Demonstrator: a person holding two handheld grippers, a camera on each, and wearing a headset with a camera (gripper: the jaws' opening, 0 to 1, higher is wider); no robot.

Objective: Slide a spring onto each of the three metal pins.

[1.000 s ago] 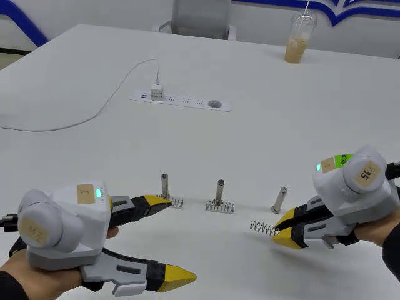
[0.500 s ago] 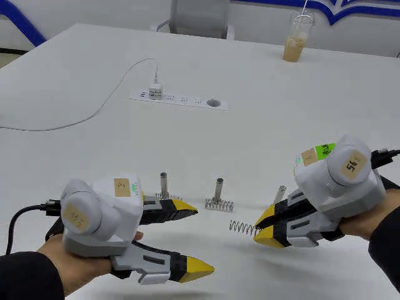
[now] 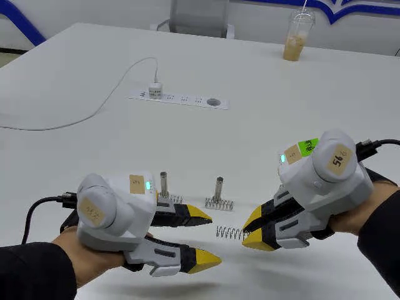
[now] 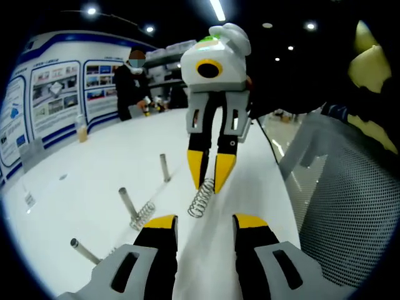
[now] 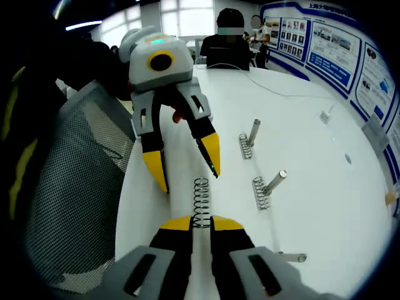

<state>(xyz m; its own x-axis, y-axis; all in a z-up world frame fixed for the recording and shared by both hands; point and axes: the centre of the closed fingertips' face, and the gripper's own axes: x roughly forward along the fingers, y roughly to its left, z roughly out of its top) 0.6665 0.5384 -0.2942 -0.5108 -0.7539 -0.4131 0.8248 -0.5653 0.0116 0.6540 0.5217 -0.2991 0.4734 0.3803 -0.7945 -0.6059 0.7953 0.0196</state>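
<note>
Two metal pins (image 3: 164, 184) (image 3: 219, 187) stand upright on the white table (image 3: 262, 125); a loose spring (image 3: 177, 200) (image 3: 220, 204) lies at the foot of each. My right gripper (image 3: 250, 232) is shut on the end of a third spring (image 3: 230, 232), held level just above the table. That spring (image 5: 200, 199) pokes forward from between the right gripper's (image 5: 201, 225) jaws. My left gripper (image 3: 206, 238) is open and empty, its tips facing the spring's free end. In the left gripper view the spring (image 4: 201, 199) hangs between my left gripper (image 4: 204, 225) and the right one, with three pins (image 4: 164, 167) beyond.
A white power strip (image 3: 181, 99) with a plug and cable lies mid-table. An iced drink cup (image 3: 294, 44) stands at the far right and a chair (image 3: 200, 15) at the far edge. A mesh chair (image 5: 75, 156) is beside the table, with people standing behind it.
Both grippers have closed in on each other. The right one carried the spring left and now hides the right pin; the left one moved right and up.
</note>
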